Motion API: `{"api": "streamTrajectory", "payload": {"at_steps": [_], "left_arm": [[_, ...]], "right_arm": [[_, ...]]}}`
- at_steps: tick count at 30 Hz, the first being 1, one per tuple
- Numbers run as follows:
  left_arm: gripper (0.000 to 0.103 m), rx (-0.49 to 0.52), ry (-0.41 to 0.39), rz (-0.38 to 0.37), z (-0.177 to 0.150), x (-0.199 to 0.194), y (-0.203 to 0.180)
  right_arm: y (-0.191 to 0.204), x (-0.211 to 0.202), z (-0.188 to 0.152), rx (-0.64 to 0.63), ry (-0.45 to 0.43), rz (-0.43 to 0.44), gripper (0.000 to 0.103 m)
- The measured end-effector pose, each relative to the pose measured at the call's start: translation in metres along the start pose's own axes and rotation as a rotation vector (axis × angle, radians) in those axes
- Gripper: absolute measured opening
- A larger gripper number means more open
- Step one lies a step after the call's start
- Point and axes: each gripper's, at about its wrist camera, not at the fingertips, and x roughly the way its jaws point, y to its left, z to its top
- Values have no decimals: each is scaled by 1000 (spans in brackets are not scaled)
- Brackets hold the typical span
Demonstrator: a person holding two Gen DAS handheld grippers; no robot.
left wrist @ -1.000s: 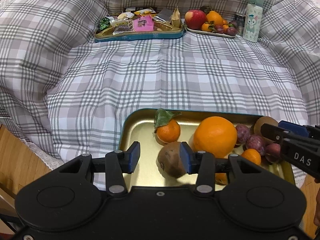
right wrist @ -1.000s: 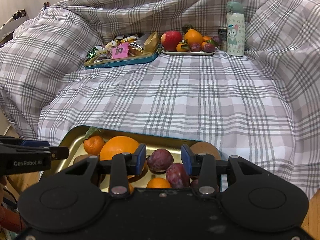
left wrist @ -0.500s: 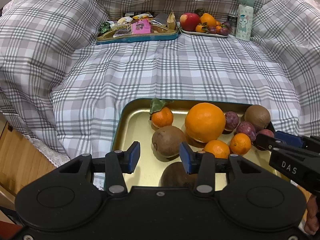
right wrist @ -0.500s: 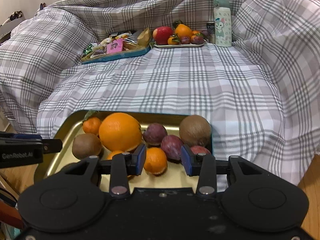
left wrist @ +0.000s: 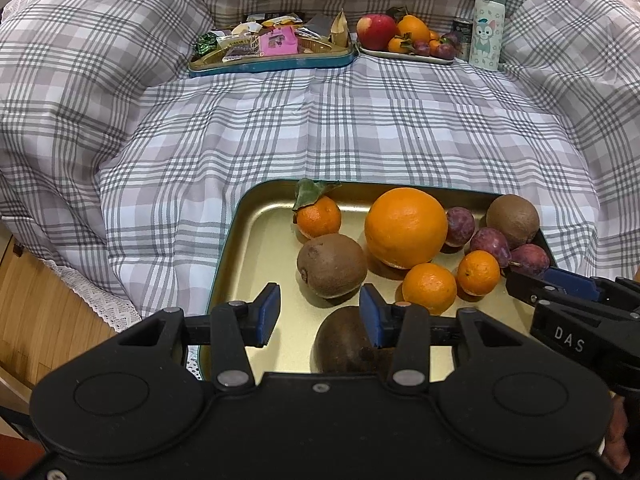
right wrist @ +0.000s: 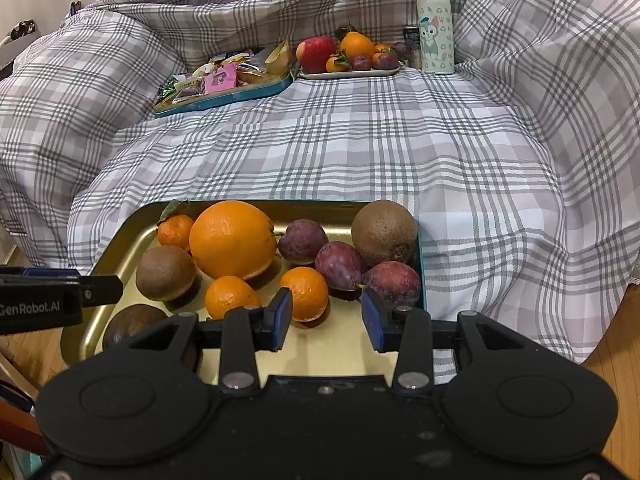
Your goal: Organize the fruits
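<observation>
The left claw (left wrist: 319,314) hangs over the near part of the gold tray (left wrist: 256,248), its blue pads apart and holding nothing. Just under it lies a dark kiwi (left wrist: 344,340), and a lighter kiwi (left wrist: 332,266) sits just behind that one. The right claw (right wrist: 326,320) is also apart and empty, above the near right part of the tray, with a small mandarin (right wrist: 305,293) just in front of its left pad and a plum (right wrist: 393,284) beside its right pad.

The fruits to organize are all in this tray. From the near edge come the two kiwis and two mandarins, then the big orange (left wrist: 406,227) in the middle, three plums to its right, a leafy mandarin (left wrist: 319,216) at the far left, and a third kiwi (left wrist: 513,221) in the far right corner.

To do this step well, I think each claw should take one fruit alone, coming from above with the pads on both sides of its widest part. The round fruits can roll away, so the closing should be slow. The fruits touch each other on the right side, and a pad may push a neighbour.

Far behind the tray, across the checked bed cover (left wrist: 340,128), stand a snack tray (left wrist: 272,62), a plate of fruit (left wrist: 404,54), a can and a bottle (left wrist: 487,28). Nothing lies between.
</observation>
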Motion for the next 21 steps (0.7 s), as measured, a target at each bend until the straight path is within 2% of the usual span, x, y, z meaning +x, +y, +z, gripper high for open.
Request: {"api": "streamTrajectory", "payload": {"at_steps": [21], "left_arm": [[51,3,7,-4,-1,1,-1]], "right_arm": [[-1,3,-1,6,19,11,42]]}}
